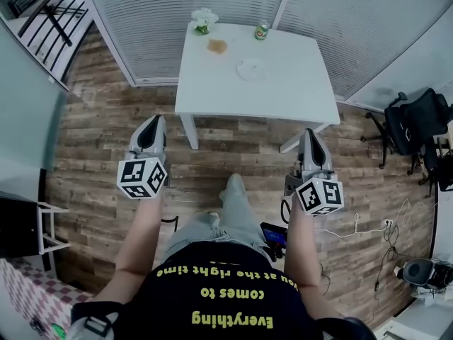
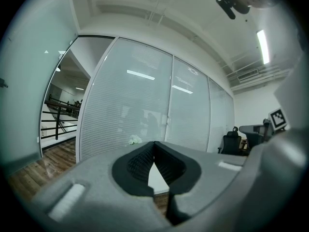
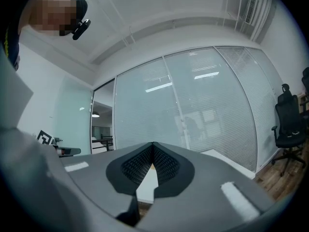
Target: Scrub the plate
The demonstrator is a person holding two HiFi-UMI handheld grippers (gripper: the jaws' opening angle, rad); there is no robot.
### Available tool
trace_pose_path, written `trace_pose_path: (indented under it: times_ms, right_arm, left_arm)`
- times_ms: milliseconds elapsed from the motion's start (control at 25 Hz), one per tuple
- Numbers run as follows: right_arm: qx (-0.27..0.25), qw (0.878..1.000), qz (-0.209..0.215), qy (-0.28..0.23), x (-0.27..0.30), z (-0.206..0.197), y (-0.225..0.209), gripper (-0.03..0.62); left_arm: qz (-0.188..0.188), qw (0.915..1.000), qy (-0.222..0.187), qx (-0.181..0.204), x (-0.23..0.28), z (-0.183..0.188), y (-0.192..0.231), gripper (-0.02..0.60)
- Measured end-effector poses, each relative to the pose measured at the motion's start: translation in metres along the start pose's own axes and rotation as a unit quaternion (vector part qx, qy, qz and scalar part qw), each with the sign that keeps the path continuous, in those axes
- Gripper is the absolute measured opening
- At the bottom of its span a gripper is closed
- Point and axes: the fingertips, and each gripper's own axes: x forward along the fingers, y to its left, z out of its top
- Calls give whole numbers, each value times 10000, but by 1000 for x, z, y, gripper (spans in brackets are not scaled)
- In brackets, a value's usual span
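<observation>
A white plate (image 1: 250,68) lies on the white table (image 1: 283,94) at the far side of the head view. A brownish sponge (image 1: 217,46) lies on the table just behind and to the left of the plate. My left gripper (image 1: 153,120) and my right gripper (image 1: 310,133) are held level over the wood floor, well short of the table's near edge. Both are shut with nothing between the jaws. In the left gripper view the left gripper (image 2: 154,143) shows its dark pads meeting at the tip. The right gripper (image 3: 153,144) shows the same in its own view.
A green can (image 1: 262,31) and white flowers (image 1: 203,20) stand at the table's back edge. Glass walls with blinds run behind it. A black office chair (image 1: 417,122) is at the right, cables (image 1: 368,229) on the floor, a white rack (image 1: 49,225) at the left.
</observation>
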Motion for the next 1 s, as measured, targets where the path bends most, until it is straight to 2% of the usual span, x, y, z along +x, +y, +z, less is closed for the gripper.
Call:
trace_pose_path:
  times_ms: [640,1000]
  right_arm:
    - [140,9998,137,26,39,-11,-16,6]
    - [172,9995,260,71,88,-13,-35,6]
  left_arm:
    - [138,9999,36,-7,31,-5,5,2]
    - [244,9997,66,-39,70,-4,12,2]
